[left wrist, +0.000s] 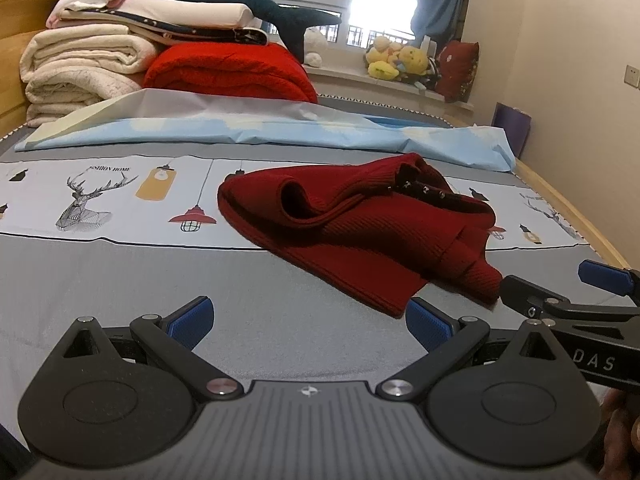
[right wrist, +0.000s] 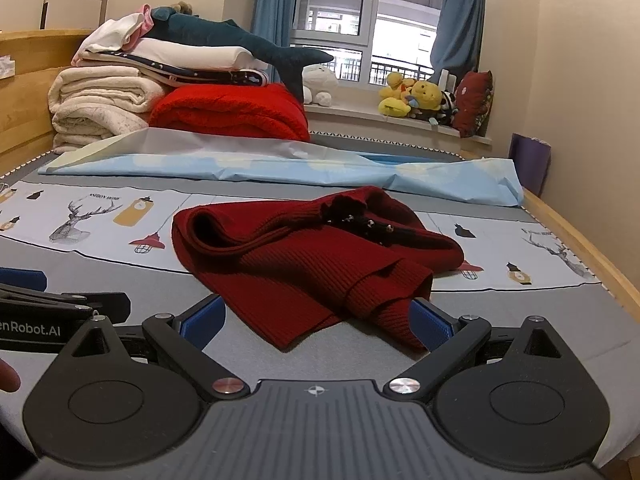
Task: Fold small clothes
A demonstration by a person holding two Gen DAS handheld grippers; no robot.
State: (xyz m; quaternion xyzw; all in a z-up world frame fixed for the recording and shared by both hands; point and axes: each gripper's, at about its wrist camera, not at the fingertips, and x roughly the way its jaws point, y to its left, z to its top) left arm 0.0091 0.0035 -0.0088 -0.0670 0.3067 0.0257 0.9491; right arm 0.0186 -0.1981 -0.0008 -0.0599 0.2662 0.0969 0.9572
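A small dark red knitted garment [left wrist: 360, 232] lies crumpled on the bed, with a dark studded collar on its far side. It also shows in the right wrist view [right wrist: 320, 264]. My left gripper [left wrist: 308, 326] is open and empty, just short of the garment's near edge and to its left. My right gripper [right wrist: 316, 326] is open, and the garment's near corner lies between its blue pads [right wrist: 430, 326] without being clamped. The right gripper also shows at the right edge of the left wrist view [left wrist: 560, 292].
The bed has a grey printed sheet [left wrist: 120, 264] and a light blue folded sheet [left wrist: 260, 132] across the middle. Stacked blankets, a red blanket [left wrist: 228, 72] and a plush shark sit at the back left. A wooden bed rail [right wrist: 580, 240] runs along the right.
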